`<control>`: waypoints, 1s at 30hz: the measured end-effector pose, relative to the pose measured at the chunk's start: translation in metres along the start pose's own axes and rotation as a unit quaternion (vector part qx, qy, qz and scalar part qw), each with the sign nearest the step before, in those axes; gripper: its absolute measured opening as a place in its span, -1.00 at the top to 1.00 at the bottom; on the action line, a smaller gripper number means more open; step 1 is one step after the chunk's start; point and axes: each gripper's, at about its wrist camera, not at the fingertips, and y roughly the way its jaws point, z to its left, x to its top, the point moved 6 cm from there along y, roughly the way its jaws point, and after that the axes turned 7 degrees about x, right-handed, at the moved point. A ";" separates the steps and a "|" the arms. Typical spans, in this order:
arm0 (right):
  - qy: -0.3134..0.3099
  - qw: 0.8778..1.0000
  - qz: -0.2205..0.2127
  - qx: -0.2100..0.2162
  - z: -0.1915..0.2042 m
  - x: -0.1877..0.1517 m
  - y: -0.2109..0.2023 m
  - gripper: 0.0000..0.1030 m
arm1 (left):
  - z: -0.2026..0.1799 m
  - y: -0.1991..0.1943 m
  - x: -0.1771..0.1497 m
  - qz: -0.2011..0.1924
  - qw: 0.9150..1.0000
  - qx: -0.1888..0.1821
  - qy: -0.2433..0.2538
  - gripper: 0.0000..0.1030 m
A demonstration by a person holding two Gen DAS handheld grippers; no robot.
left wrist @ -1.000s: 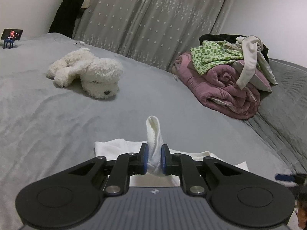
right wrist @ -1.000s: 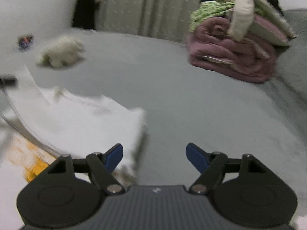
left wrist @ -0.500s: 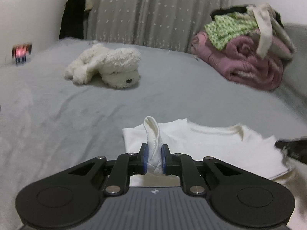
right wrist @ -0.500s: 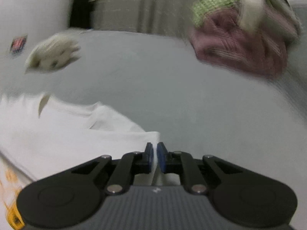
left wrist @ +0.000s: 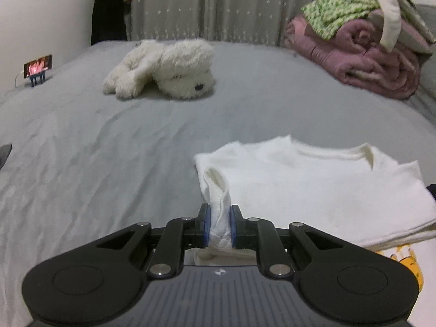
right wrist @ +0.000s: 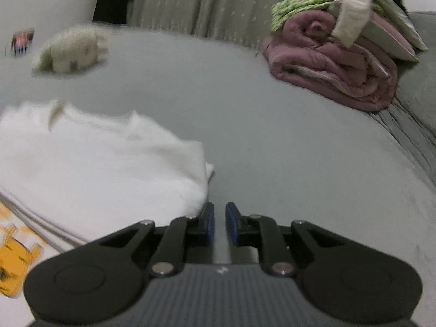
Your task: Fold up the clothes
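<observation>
A white T-shirt with a yellow print lies folded over on the grey bed. My left gripper is shut on a bunched fold of fabric at the shirt's left edge, and the fabric stands up between the blue pads. In the right wrist view the same shirt fills the left side. My right gripper sits low at the shirt's right corner. Its jaws are shut to a narrow slit, with nothing visible between them. The shirt's edge lies just beside its left finger.
A white plush dog lies further back on the bed. A heap of pink quilt and clothes sits at the back right. A phone on a small stand is at the far left, and curtains hang behind.
My right gripper went from wide open to shut and sank toward the shirt's right corner. The left gripper kept its grip and turned, so the shirt now lies more to its right.
</observation>
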 end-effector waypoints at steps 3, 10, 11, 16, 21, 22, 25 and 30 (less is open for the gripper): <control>0.002 0.999 -0.030 0.010 0.000 0.014 -0.009 0.76 | 0.002 0.003 0.001 0.006 1.000 -0.003 -0.002 0.74; 0.020 0.997 0.033 0.064 0.004 0.026 0.036 0.69 | 0.001 0.006 0.002 0.010 1.000 0.002 0.011 0.72; 0.017 0.998 0.027 0.060 0.004 0.024 0.038 0.68 | 0.000 0.005 0.003 0.007 1.000 0.004 0.015 0.72; 0.035 0.997 0.013 0.064 0.000 0.024 0.042 0.62 | 0.000 0.007 0.001 0.013 1.000 0.010 0.025 0.72; 0.010 0.997 0.014 0.070 0.006 0.016 0.033 0.57 | 0.006 0.008 0.002 0.022 1.000 0.007 0.019 0.65; 0.002 0.998 0.005 0.070 0.007 0.013 0.026 0.57 | 0.007 0.008 0.003 0.023 1.000 0.007 0.017 0.65; 0.005 0.998 -0.008 0.068 0.008 0.008 0.012 0.57 | 0.010 0.006 0.007 0.016 1.000 0.013 0.019 0.63; -0.015 0.997 -0.040 0.066 0.017 0.010 -0.013 0.58 | 0.030 0.003 0.017 0.001 0.999 0.037 -0.002 0.62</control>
